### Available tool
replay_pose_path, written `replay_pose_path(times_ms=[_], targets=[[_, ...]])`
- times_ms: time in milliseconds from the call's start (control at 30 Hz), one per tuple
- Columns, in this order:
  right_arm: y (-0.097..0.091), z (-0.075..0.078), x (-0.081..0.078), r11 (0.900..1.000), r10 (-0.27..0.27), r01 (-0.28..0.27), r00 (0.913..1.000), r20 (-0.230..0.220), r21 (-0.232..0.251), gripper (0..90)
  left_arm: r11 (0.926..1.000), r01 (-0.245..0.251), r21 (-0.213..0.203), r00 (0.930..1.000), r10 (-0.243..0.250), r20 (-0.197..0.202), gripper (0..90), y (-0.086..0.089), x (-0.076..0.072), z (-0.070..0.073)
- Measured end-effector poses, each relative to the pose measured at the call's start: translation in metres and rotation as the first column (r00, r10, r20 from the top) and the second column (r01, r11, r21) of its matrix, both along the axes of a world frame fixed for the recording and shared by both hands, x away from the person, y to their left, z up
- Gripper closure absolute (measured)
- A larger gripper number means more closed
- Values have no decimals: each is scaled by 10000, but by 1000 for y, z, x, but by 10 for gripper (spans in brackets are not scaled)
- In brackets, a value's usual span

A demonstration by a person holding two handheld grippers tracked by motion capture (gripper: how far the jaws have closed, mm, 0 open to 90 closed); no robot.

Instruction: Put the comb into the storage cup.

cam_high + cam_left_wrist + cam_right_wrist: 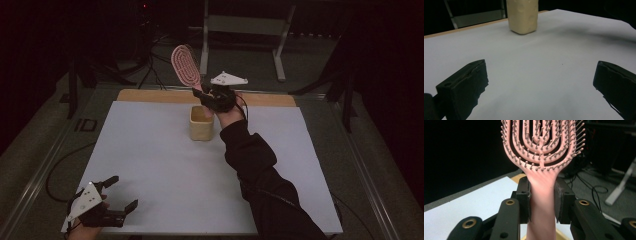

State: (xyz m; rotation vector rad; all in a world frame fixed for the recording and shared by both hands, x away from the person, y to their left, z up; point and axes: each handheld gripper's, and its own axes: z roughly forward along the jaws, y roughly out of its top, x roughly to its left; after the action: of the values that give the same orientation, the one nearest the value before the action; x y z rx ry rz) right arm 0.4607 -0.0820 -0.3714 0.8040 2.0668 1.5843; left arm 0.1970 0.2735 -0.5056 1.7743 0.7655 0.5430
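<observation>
The desk (165, 165) lies bare across the frame's centre and left. The one obstacle is the beige cup (201, 123) at upper centre, seemingly just beneath the raised hairbrush (186, 66).

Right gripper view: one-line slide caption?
Right claw clamps the pink hairbrush by its handle, bristled head up, over the white table.

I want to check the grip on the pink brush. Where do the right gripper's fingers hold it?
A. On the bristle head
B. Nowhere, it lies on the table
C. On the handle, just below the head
C: in the right gripper view, the right gripper clamps the brush on its handle, the head rising above the fingers.
</observation>
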Motion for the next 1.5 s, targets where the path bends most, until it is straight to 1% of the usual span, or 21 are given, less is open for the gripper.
replay_pose_path(times_ms=[67,167,200,300,367,433,500,567,667,733,767,833,900,967,1000,1067,1100,1133,1200,1333,1500], targets=[[2,1,2,9998,191,-192,9995,238,68,698,10000,16,12,10000,-16,-13,0,0,0,0],[4,0,6,9994,266,-275,9986,462,202,698,10000,15,16,10000,-15,-3,0,0,0,0],[5,-1,6,9995,210,-223,9985,514,239,698,10000,16,-11,10000,-16,16,0,0,0,0],[7,-2,7,9992,-318,297,9963,802,274,698,10000,30,85,10000,-30,10,0,0,0,0],[7,-5,10,9977,-264,215,9967,764,637,698,10000,29,39,10000,-30,67,0,0,0,0],[9,-8,13,9979,-314,266,9962,814,593,698,10000,48,22,10000,-48,70,0,0,-1,0],[10,-12,17,9984,-236,194,9964,819,525,698,10000,32,25,10000,-32,17,0,0,-1,0],[11,-17,19,9984,-208,169,9971,726,540,698,10000,39,9,10000,-39,58,0,0,-1,0],[11,-24,22,9987,-108,63,9960,884,503,698,10000,58,23,10000,-58,22,0,0,-1,0],[9,-28,25,9975,32,-84,9972,748,696,698,10000,47,12,10000,-47,34,0,0,-1,0],[9,-28,25,9975,32,-84,9972,748,696,698,10000,47,12,10000,-47,34,0,0,-1,0],[9,-36,28,9974,-3,-50,9972,742,713,698,10000,48,36,10000,-48,8,0,0,-1,-1],[9,-41,29,9977,-8,-41,9973,731,672,698,10000,41,14,10000,-41,16,0,0,-1,0],[8,-44,30,9968,140,-193,9976,680,781,698,10000,57,18,10000,-57,25,0,0,-1,0],[8,-46,31,9962,260,-318,9971,718,810,698,10000,52,35,10000,-52,15,0,0,0,-1],[7,-49,31,9966,298,-361,9960,848,747,698,10000,44,38,10000,-44,17,0,1,-1,-1],[7,-50,31,9961,419,-480,9958,814,743,698,10000,50,31,10000,-50,32,0,0,-1,0],[7,-52,31,9964,444,-496,9962,746,686,698,10000,51,36,10000,-51,34,0,0,-1,0],[6,-55,32,9972,420,-465,9962,767,584,698,10000,45,38,10000,-45,16,0,0,-1,-1],[2,-60,33,9958,434,-476,9976,542,782,698,10000,50,38,10000,-50,23,0,0,-1,-1],[-1,-68,32,9948,605,-635,9974,396,796,698,10000,21,56,10000,-21,21,0,0,-1,-1]])
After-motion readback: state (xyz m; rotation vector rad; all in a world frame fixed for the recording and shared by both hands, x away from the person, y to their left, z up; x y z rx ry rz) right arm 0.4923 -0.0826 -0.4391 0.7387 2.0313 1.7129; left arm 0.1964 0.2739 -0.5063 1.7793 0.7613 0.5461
